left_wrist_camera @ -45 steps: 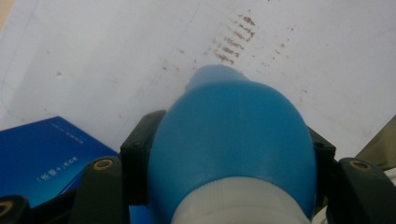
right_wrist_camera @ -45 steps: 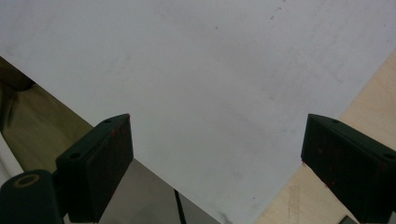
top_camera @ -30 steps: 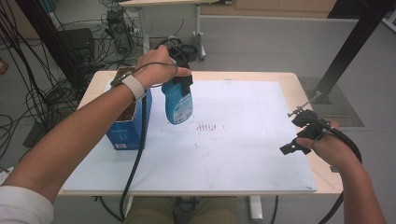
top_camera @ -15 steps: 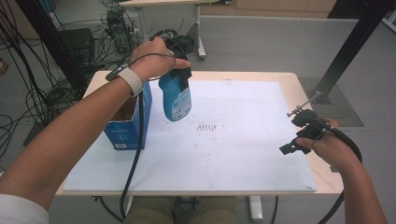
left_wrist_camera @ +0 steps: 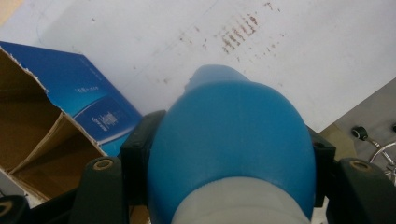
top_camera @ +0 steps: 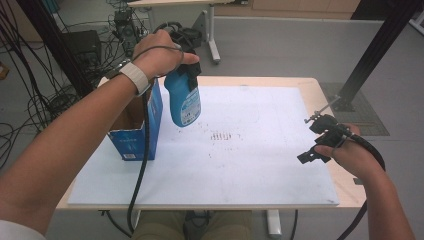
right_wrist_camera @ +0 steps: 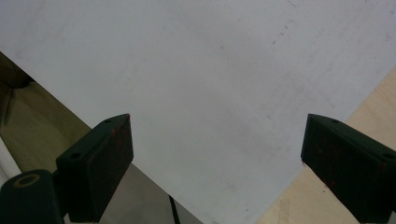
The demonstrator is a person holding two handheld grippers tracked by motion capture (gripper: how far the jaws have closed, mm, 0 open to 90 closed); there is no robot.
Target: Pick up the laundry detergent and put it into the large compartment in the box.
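Left gripper [top_camera: 187, 75]: raised above the far left part of the surface, its black fingers [left_wrist_camera: 140, 149] clamped on either side of the bottle.
Bottle: a blue plastic bottle with a printed label [top_camera: 183, 97], hanging off the surface just right of the box; in the left gripper view its rounded blue body [left_wrist_camera: 233, 140] sits between the fingers, with a pale grey band at the near end.
Box: an open blue cardboard box with a brown inside [top_camera: 142, 125], standing on the left side of the surface; the left forearm crosses above it. In the left gripper view the torn rim and an inner cardboard divider [left_wrist_camera: 42, 135] show.
Right gripper [top_camera: 320, 140]: held low at the right edge of the surface, apart from the bottle and box. Its two black fingers [right_wrist_camera: 100, 158] stand wide apart with nothing between them.
Surface: a white board on a pale wooden table [top_camera: 250, 165], with a small patch of reddish-brown marks [top_camera: 220, 136] near the middle, below and right of the bottle.
Cable: a black cable [top_camera: 140, 170] trails from the left gripper toward the near edge.
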